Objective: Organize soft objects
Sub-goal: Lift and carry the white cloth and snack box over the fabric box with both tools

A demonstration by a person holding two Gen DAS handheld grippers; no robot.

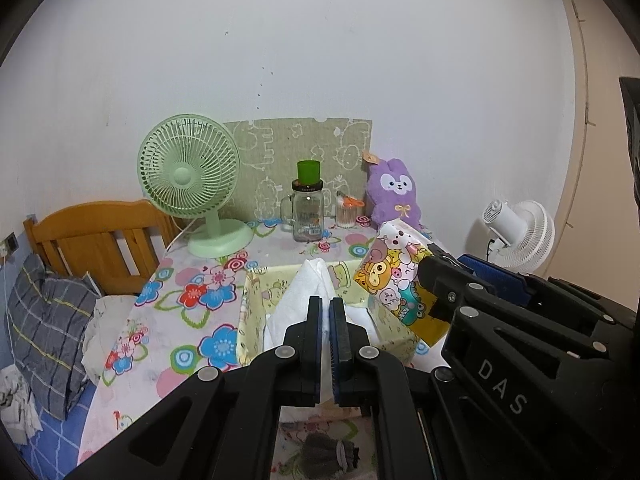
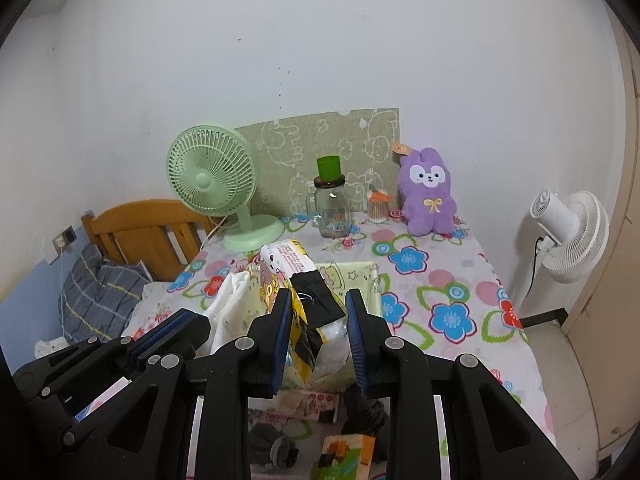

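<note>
Over the flowered surface (image 2: 452, 280) sits a pale yellow fabric basket (image 1: 256, 312), and everything here is easiest placed from it. The left gripper (image 1: 325, 344) hangs right over the basket's near side with its fingers (image 1: 314, 332) pressed together on a white cloth (image 1: 310, 284), which rises in a peak above the fingertips and drapes down into the basket. The right gripper (image 2: 318, 332) is just beside it, toward the basket's right half, its fingers (image 2: 280, 336) clamped on a cartoon-printed soft pack (image 2: 286, 268) of yellow, white and black; the pack stands tilted above the basket rim, and its crinkled lower end bunches between the blue pads. Beyond the basket, at the back of the surface against the wall, stand a green fan (image 1: 188, 176), a glass jar mug (image 1: 306, 216) with a green cup (image 1: 309, 171) on its lid, and a purple plush rabbit (image 2: 428, 196). A white fan (image 2: 568, 236) stands on the floor well off to the basket's right, and a bed with a grey checked pillow (image 1: 48, 320) lies to its left.
</note>
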